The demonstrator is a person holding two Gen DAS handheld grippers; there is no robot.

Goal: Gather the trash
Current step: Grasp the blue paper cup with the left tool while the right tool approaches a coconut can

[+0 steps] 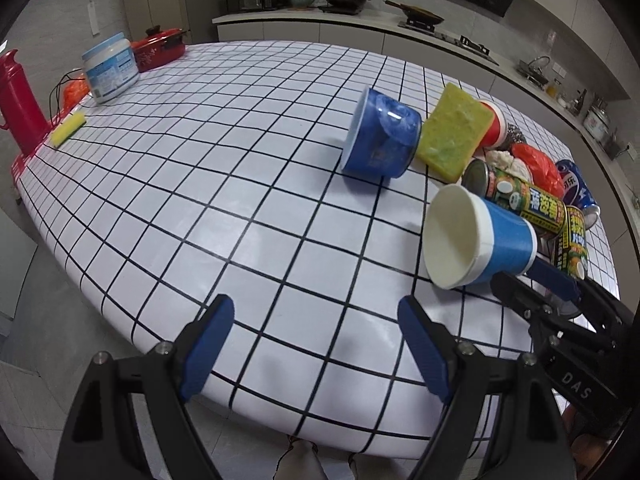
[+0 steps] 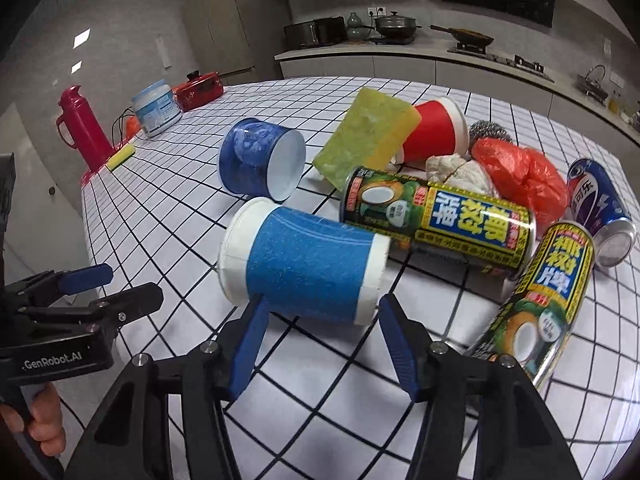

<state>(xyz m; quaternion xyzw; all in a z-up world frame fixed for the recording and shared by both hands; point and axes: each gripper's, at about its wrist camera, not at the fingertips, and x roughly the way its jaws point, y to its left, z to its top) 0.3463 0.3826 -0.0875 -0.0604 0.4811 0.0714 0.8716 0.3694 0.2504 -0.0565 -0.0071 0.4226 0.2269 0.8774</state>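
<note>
L wrist: left gripper [image 1: 316,344] jaws apart over glossy grid-checked table [image 1: 200,200] – R wrist: right gripper [image 2: 320,340] straddles toppled blue-banded paper cup [image 2: 304,264], grip unclear, beside printed coconut-drink can [image 2: 440,220], "GenRobot.AI" on other tool.

The near and left stretch of the checked table [image 1: 200,208] lies bare. To the right, cans [image 2: 436,216], cups [image 2: 308,264] and a sponge [image 2: 364,136] crowd together, leaving little passage.

Grid-cloth table [image 1: 240,208] w/ cups [image 1: 380,136], cans [image 2: 436,216], sponges [image 1: 454,132]
</note>
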